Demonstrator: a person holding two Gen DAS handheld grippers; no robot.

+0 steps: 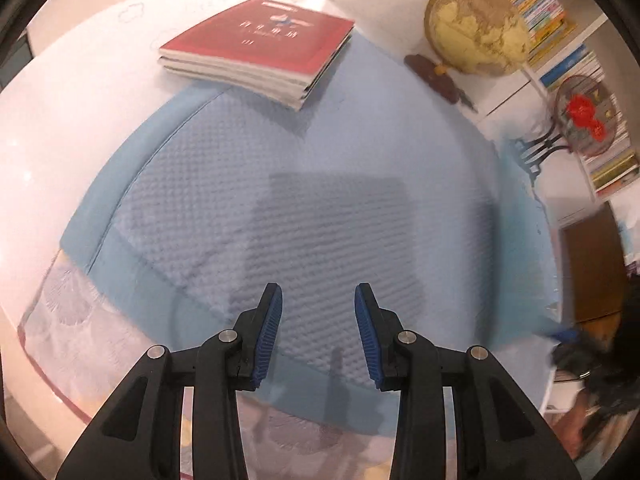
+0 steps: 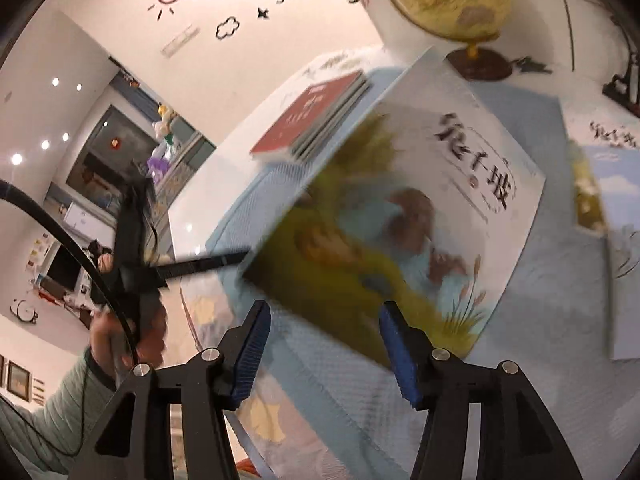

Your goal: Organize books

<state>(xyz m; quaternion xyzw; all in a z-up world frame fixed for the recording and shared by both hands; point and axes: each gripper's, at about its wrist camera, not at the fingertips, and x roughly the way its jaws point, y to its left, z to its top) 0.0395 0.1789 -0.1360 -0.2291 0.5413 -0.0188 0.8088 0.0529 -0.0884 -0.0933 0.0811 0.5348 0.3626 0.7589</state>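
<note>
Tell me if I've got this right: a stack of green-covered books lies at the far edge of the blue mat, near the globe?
Nearly. The stack of books has a red cover on top, not green, as the left wrist view shows. The rest holds: it lies at the far edge of the blue mat, with the globe nearby.

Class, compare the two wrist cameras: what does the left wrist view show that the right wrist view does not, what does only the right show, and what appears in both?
Only the left wrist view shows the small fan with its red ornament, beside the bookshelf. Only the right wrist view shows the blurred picture book beyond the open right gripper, and another at the right edge. Both show the red book stack, the globe and the blue mat.
</note>
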